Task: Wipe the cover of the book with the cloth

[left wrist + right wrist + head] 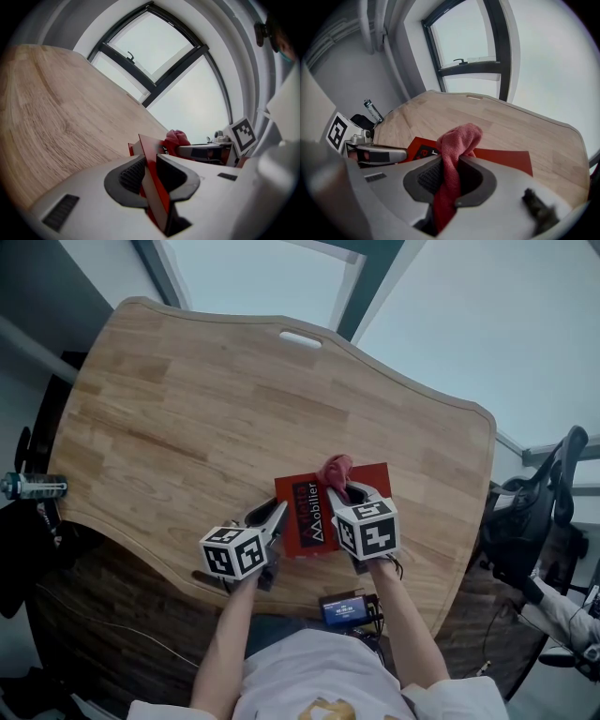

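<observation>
Left claw (149, 174) clamps the book (314, 512) at its nine-o'clock edge, looks stiff and light; right claw (449, 180) nips the floppy cloth (453, 143) at twelve o'clock.

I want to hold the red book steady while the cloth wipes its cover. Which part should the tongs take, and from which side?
Take the book by its left edge, coming from the left, where the left tongs clamp it now. It seems to lie flat, so only an edge fits between the jaws, and the cloth is at its far edge.
</observation>
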Action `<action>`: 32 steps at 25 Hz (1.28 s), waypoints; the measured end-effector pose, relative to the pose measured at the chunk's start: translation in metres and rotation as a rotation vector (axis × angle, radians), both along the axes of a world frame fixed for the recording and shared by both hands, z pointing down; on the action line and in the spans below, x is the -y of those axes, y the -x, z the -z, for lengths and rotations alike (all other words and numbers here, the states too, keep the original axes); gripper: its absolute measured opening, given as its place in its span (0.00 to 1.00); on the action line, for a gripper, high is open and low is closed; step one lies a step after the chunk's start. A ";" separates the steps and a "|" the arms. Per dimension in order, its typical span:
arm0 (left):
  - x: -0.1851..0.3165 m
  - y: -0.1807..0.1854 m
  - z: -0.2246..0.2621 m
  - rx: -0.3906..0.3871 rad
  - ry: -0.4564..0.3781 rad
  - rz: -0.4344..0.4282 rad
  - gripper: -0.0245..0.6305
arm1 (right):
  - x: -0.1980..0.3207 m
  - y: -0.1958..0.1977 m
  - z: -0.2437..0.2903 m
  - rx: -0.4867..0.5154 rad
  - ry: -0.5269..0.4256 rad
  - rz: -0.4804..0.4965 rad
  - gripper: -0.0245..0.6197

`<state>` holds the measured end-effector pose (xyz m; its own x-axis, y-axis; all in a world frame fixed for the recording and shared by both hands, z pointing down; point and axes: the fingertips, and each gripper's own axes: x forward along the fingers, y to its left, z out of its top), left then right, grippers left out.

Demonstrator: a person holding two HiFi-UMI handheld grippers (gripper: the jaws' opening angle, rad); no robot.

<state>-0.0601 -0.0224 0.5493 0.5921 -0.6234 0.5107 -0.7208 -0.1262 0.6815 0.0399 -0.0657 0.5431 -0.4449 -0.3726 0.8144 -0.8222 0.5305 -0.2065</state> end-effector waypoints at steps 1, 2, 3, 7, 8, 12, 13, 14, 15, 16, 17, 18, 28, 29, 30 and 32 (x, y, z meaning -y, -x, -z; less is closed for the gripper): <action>0.000 0.000 0.000 -0.001 0.000 0.000 0.16 | -0.001 0.002 0.000 -0.001 -0.001 0.006 0.15; 0.000 0.000 0.000 -0.002 0.000 -0.001 0.16 | -0.001 0.004 0.000 -0.001 -0.001 0.012 0.15; 0.000 0.000 0.000 -0.002 0.000 -0.001 0.16 | -0.002 0.005 0.000 -0.001 -0.001 0.016 0.15; 0.000 -0.001 0.000 0.005 -0.004 -0.003 0.16 | -0.003 0.013 0.000 0.003 0.001 0.036 0.15; 0.000 -0.001 0.000 0.009 -0.006 -0.004 0.16 | -0.004 0.015 0.000 0.002 0.001 0.042 0.15; 0.000 0.000 0.000 0.017 -0.008 -0.008 0.16 | -0.006 0.023 0.000 0.006 0.000 0.061 0.15; 0.000 0.000 0.000 0.016 -0.007 -0.009 0.17 | -0.007 0.025 0.000 0.008 0.000 0.066 0.15; 0.000 0.000 0.000 0.016 -0.007 -0.011 0.16 | -0.008 0.028 0.000 0.009 0.000 0.072 0.15; 0.000 0.000 0.001 0.016 -0.006 -0.014 0.16 | -0.008 0.030 0.001 0.010 0.001 0.077 0.15; 0.001 0.000 0.001 0.017 -0.006 -0.016 0.17 | -0.009 0.031 0.001 0.011 0.002 0.082 0.15; 0.000 0.000 0.001 0.019 -0.006 -0.018 0.17 | -0.009 0.033 0.001 0.013 0.003 0.086 0.15; 0.000 0.000 0.001 0.020 -0.006 -0.018 0.17 | -0.010 0.035 0.001 0.014 0.004 0.091 0.15; 0.001 0.000 0.000 0.024 -0.009 -0.019 0.17 | -0.020 0.052 0.001 0.028 0.006 0.139 0.15; 0.001 0.000 0.000 0.023 -0.009 -0.019 0.17 | -0.021 0.053 0.001 0.029 0.007 0.143 0.15; 0.001 0.001 0.000 0.023 -0.009 -0.018 0.17 | -0.022 0.055 0.001 0.029 0.008 0.147 0.15; 0.001 0.001 0.000 0.024 -0.008 -0.017 0.17 | -0.024 0.057 0.001 0.029 0.010 0.154 0.15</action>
